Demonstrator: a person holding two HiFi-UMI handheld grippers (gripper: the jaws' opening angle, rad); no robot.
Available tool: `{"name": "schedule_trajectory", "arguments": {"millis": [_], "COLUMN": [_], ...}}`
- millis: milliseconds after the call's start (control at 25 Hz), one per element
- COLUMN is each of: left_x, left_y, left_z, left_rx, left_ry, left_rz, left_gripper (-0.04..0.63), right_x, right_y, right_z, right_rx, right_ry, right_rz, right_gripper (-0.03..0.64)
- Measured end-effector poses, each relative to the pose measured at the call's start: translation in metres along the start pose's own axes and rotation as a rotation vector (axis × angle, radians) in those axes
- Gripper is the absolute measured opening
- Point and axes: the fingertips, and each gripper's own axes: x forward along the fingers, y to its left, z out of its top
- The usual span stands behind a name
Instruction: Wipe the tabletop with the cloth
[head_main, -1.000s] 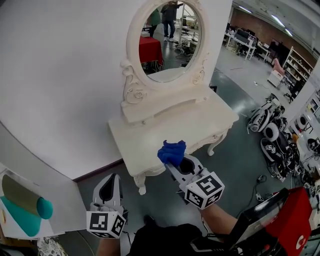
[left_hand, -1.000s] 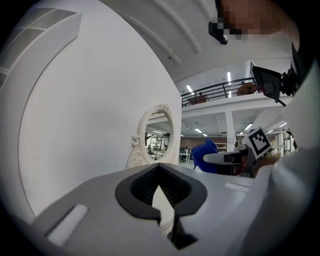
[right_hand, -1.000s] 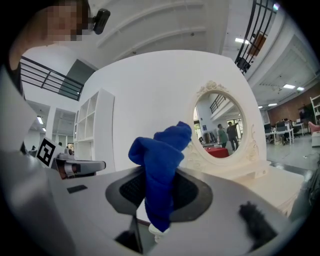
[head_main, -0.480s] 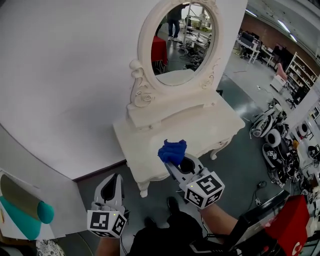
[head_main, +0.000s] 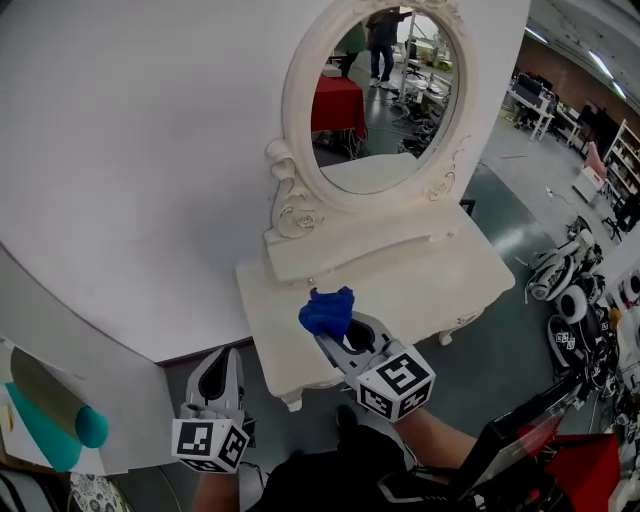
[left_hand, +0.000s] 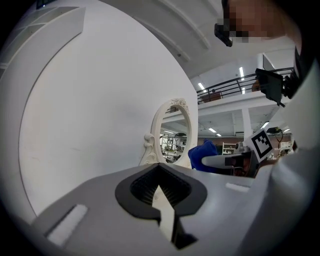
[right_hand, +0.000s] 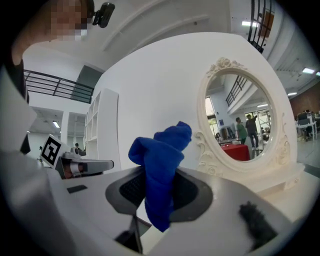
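A bunched blue cloth (head_main: 327, 311) (right_hand: 161, 170) sticks up from my right gripper (head_main: 334, 335), which is shut on it above the front left part of the white dressing table's top (head_main: 420, 275). The cloth (left_hand: 204, 156) also shows in the left gripper view, to the right. My left gripper (head_main: 217, 380) hangs low at the left, off the table and over the floor, shut with nothing between its jaws. The tabletop looks bare.
An oval mirror (head_main: 385, 100) in a carved white frame stands at the table's back against a white wall (head_main: 130, 170). Robot parts and gear (head_main: 575, 300) lie on the floor at the right. A teal-and-white object (head_main: 45, 425) sits at the lower left.
The table and mirror have shifted right and come nearer in the head view. My right gripper with the cloth has drifted left over the table's front left. The left gripper has hardly moved.
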Motion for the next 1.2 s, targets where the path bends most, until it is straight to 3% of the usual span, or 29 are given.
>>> {"name": "schedule_trajectory", "arguments": {"millis": [400,640,1200], "left_x": [0.068,0.085,0.1], "left_y": [-0.008,0.005,0.09], "left_z": [-0.004,-0.008,-0.039], "left_rx": [-0.001,-0.003,0.001], "left_ry": [0.015,0.024,0.081], "left_rz": [0.09,0.139,0.071], "left_gripper": [0.009,0.009,0.009], "right_x": [0.035,0.064,0.169], "right_y": [-0.06,-0.069,-0.04], "right_z": [0.002,-0.006,-0.079], "right_rx": [0.012,0.007,0.022], "right_ry": [0.017,0.05,0.168], "right_rz": [0.145,0.206,0.136], "right_gripper": [0.12,0.12,0.12]}}
